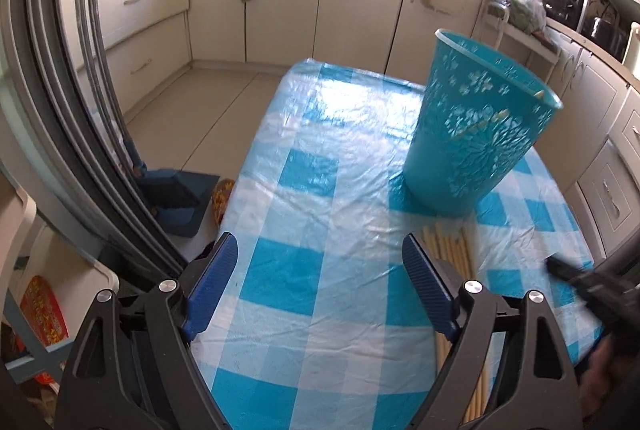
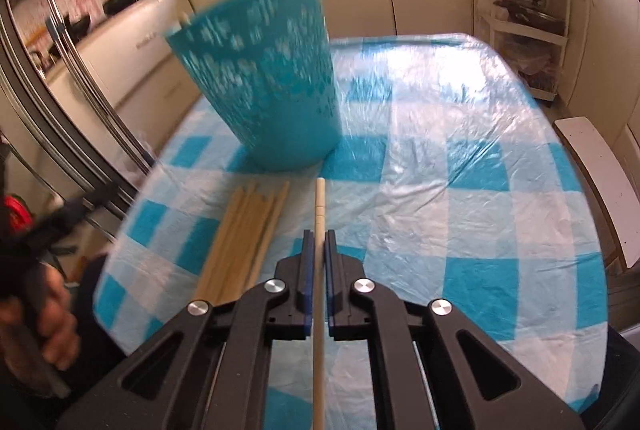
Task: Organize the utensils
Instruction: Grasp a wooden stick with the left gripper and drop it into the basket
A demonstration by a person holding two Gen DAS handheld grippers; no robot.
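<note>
Because the task is to gather loose utensils into one holder, the table (image 1: 312,190) with its blue-and-white checked cover carries everything within reach of both grippers. Largest on it is the teal basket (image 1: 476,134), standing upright ahead of both pairs of jaws; pale stick tips show at its rim, so some chopsticks seem to be in it already. It sits ahead and to the right of the left gripper (image 1: 320,270), and ahead and a little left of the right gripper (image 2: 319,242).

Between the basket and the jaws lies the bundle of chopsticks (image 2: 244,230), flat on the cover, lengthwise toward the basket. From the left wrist it is just beyond the right-hand jaw, partly hidden by it; from the right wrist it lies just left of the jaws.

Smallest is the single chopstick (image 2: 320,202), clenched between the right gripper's blue pads and pointing straight ahead toward the basket's foot, likely held this way so it can be tipped in over the rim. That tall rim is the obstacle: the stick's tip must rise clear of it.

Released and spread wide, the left gripper's jaws hold nothing, only bare cover between them, probably readying for the bundle.
</note>
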